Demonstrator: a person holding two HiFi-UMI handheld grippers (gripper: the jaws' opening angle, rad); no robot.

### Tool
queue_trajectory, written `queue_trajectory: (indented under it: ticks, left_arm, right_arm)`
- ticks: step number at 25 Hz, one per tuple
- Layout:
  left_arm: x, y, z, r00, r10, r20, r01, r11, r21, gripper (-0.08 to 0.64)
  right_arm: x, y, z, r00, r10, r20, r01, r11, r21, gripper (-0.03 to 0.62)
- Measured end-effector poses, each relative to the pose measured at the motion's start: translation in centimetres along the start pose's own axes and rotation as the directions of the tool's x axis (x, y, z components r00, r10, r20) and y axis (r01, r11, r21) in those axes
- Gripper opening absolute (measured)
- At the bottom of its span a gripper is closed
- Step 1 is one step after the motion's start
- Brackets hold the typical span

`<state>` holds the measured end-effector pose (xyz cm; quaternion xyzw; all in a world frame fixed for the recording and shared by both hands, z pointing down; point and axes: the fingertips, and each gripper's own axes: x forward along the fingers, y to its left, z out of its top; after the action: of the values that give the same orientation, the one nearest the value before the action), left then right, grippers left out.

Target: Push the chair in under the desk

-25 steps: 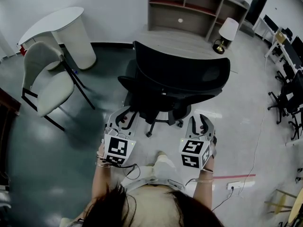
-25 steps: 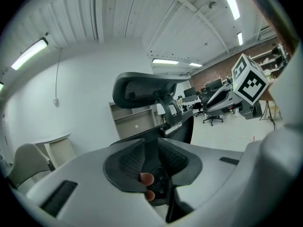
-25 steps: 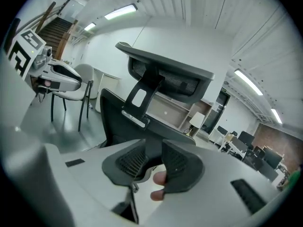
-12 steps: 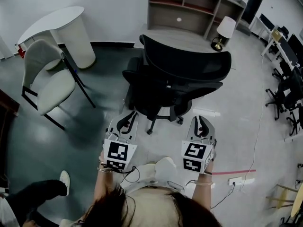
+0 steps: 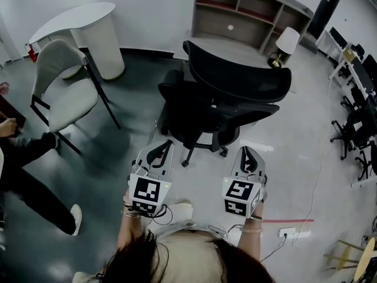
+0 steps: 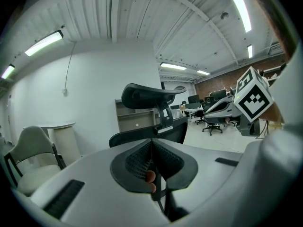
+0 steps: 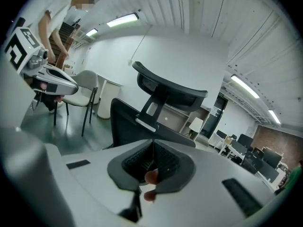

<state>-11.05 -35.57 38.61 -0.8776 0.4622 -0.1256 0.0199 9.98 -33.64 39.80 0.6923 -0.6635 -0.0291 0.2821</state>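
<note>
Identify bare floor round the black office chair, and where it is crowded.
Bare: pale floor between the black office chair and the office chairs at right; dark floor between it and the white chair. Crowded: beyond it, desk, shelf unit, lamp.

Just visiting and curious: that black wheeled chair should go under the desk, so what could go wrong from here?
The black chair stands on casters, angled to the desk; an off-centre push may swing it instead of rolling it straight. The left gripper and right gripper have just closed on nothing, so they can only nudge and might slip off the backrest. A hard bump could shake the lamp on the desk.
</note>
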Motion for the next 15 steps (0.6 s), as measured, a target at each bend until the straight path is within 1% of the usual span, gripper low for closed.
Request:
queue_trajectory:
  ticks: [5, 10, 15]
  left_arm:
    - [-1.4, -1.7, 0.8, 1.000, 0.010, 0.009, -0.010, 1.000, -0.003, 0.015]
    - [-2.8, -4.1, 1.3, 1.000, 0.025, 0.008, -0.025, 1.000, 0.000, 0.015]
    - [-4.8, -6.8, 1.3, 0.999, 0.041, 0.001, -0.041, 0.999, -0.006, 0.015]
  right_arm:
    - [-2.1, 0.0, -0.2, 0.999, 0.031, 0.026, -0.030, 0.999, -0.027, 0.026]
    - [-4.5, 0.0, -0.9, 0.995, 0.080, 0.057, -0.074, 0.993, -0.092, 0.025]
    - [-6.9, -0.3, -2.1, 0.992, 0.109, 0.071, -0.100, 0.988, -0.114, 0.025]
